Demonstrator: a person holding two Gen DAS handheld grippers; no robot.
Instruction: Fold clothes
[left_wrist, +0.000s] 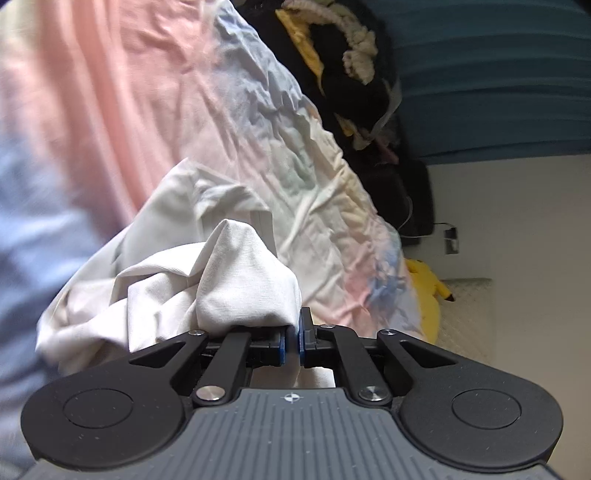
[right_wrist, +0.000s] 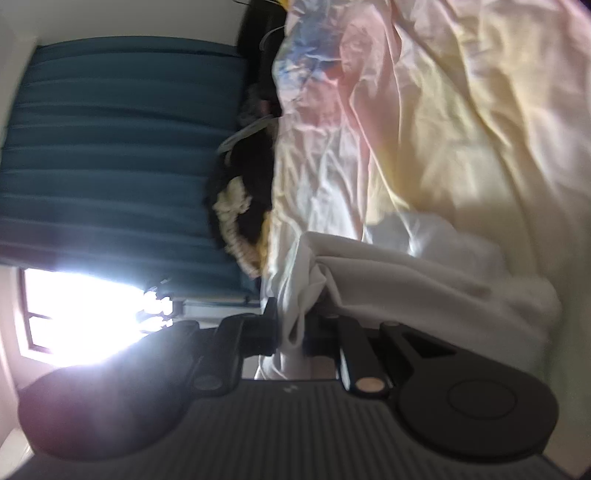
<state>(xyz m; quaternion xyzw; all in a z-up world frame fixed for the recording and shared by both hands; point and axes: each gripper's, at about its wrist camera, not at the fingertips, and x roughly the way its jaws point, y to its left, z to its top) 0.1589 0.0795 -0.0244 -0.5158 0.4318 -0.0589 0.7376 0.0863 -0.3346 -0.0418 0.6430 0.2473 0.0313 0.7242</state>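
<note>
A white garment (left_wrist: 207, 280) lies bunched over a pastel tie-dye bedsheet (left_wrist: 155, 110). My left gripper (left_wrist: 291, 339) is shut on a fold of the white garment, which humps up over its left finger. In the right wrist view the same white garment (right_wrist: 424, 280) hangs in a crumpled mass over the sheet (right_wrist: 461, 110). My right gripper (right_wrist: 293, 332) is shut on an edge of it, and the cloth drapes down between the fingers. Both views are rolled sideways.
A black pile of clothes with cream and yellow trim (left_wrist: 340, 55) lies along the bed edge and also shows in the right wrist view (right_wrist: 243, 206). A yellow plush toy (left_wrist: 424, 291) sits by the wall. Teal curtain (right_wrist: 118, 155) and a bright window (right_wrist: 81, 314) stand beyond.
</note>
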